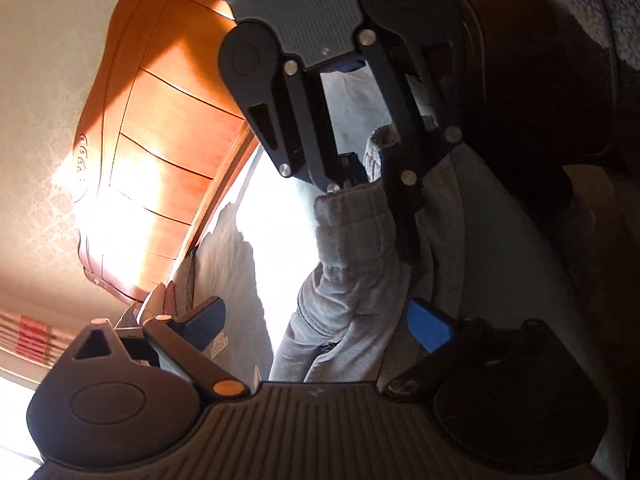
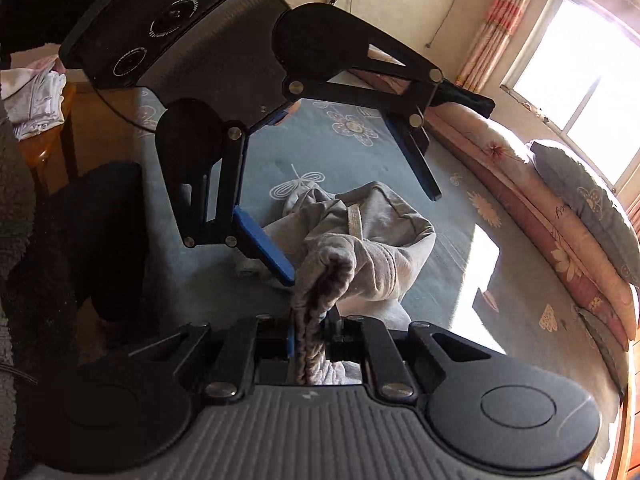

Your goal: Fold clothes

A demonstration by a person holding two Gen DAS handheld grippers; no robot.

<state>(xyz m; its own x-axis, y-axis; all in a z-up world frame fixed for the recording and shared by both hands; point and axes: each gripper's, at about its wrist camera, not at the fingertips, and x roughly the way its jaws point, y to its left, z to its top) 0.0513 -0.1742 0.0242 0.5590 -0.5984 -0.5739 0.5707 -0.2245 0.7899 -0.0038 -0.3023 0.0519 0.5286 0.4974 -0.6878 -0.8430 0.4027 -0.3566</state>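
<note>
The bed (image 2: 400, 168), covered in a blue-grey sheet with white flower and butterfly prints, took up most of the room, and a patch of hard sunlight lay across its right side. Along the far right edge, rolled floral bedding (image 2: 560, 248) and a grey pillow (image 2: 580, 192) were stacked below the window (image 2: 592, 76) with its striped pink curtain (image 2: 496, 28). On the left a wooden nightstand (image 2: 44, 152) carried a heap of white cloth (image 2: 36, 100), and behind the bed rose a glossy orange-brown wooden headboard (image 1: 160, 140). The grey fleece sweatshirt (image 2: 360, 240) was lifted above the middle of the sheet, hanging in a bunched, ribbed-edged fold with a cream tape showing at its neck. The right hand-held gripper (image 2: 308, 344) was pressed together on a thick ruffle of the sweatshirt's edge. The left hand-held gripper (image 2: 352, 208) stood spread wide, its blue pads well apart, one pad just beside the garment and nothing pinched between them.
</note>
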